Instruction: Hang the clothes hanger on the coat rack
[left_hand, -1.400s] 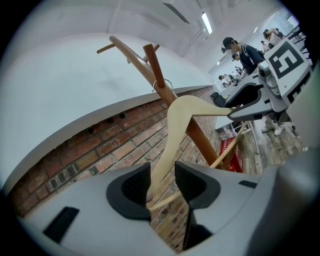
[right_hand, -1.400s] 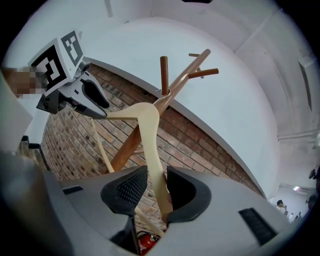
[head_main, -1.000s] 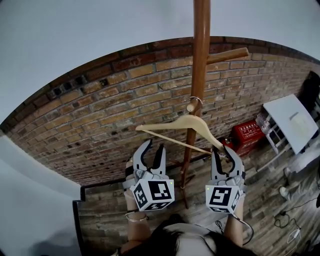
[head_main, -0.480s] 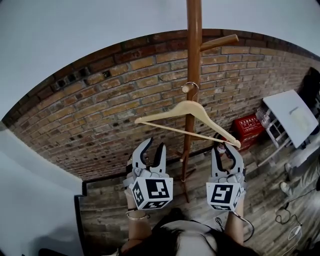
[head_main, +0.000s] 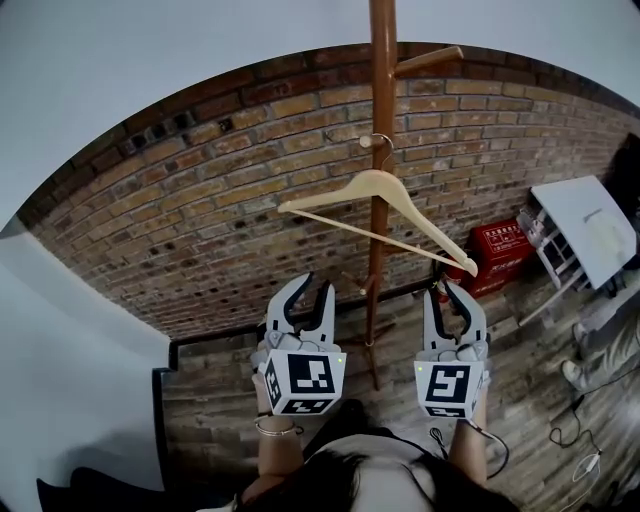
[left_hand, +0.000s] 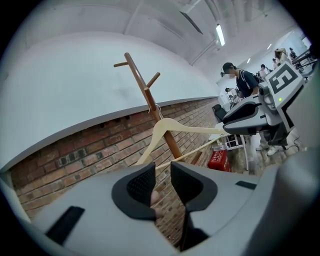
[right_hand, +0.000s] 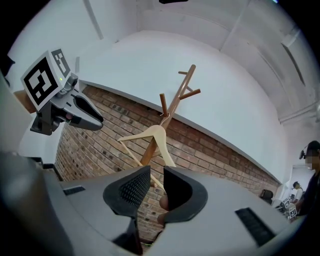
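Left claw (head_main: 308, 290) is sitting low in the picture, left of middle. Its 2 jaws have just been closing a bit, leaving a small gap with nothing in it. Right claw (head_main: 443, 292) is sitting low and right of middle, jaws a little apart too, pinching nothing. The clothes hanger (head_main: 372, 190) is hanging on a short peg (head_main: 368, 143) of the coat rack (head_main: 380, 60), up in the middle. So the job is looking done to me. The hanger is hanging above both claws, touching neither; its lower right tip is near the right claw.

Grey left tongs (head_main: 313, 288), right tongs (head_main: 440, 293), black pads (left_hand: 140, 186)
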